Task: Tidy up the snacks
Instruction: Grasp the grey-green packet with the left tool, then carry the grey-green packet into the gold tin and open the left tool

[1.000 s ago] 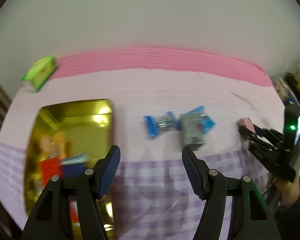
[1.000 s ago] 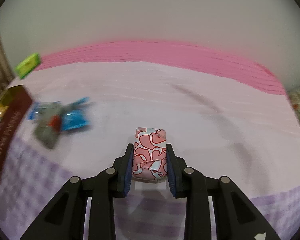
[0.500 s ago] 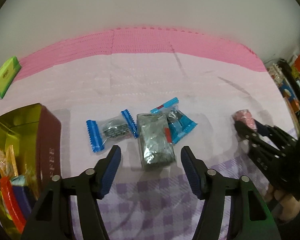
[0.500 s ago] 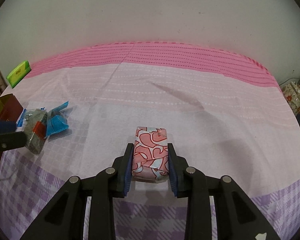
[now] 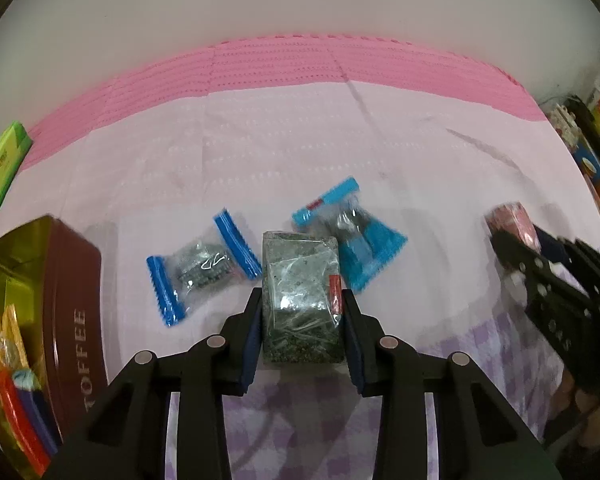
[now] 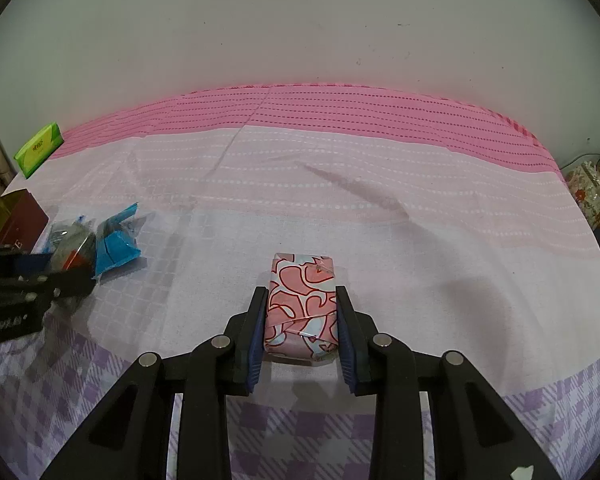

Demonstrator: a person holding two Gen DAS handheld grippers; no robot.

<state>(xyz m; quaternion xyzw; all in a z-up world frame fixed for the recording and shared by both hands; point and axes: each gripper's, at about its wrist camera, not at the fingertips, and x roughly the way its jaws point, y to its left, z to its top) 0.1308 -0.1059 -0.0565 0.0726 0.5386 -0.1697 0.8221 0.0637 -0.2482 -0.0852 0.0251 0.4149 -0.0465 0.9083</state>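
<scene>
Left tongs [image 5: 302, 320] closing on grey packet [image 5: 300, 280]; tin [image 5: 72, 320] at left tabletop edge.
Packet's long axis runs along the tongs, pads touching both sides. Right tongs [image 6: 301, 322] clamp the heart-print packet [image 6: 302, 300], farther from the tin.

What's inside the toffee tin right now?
The toffee tin stands open: yellow-orange wrappers and red and blue packets lie at its near end. The frame edge hides the rest.
</scene>
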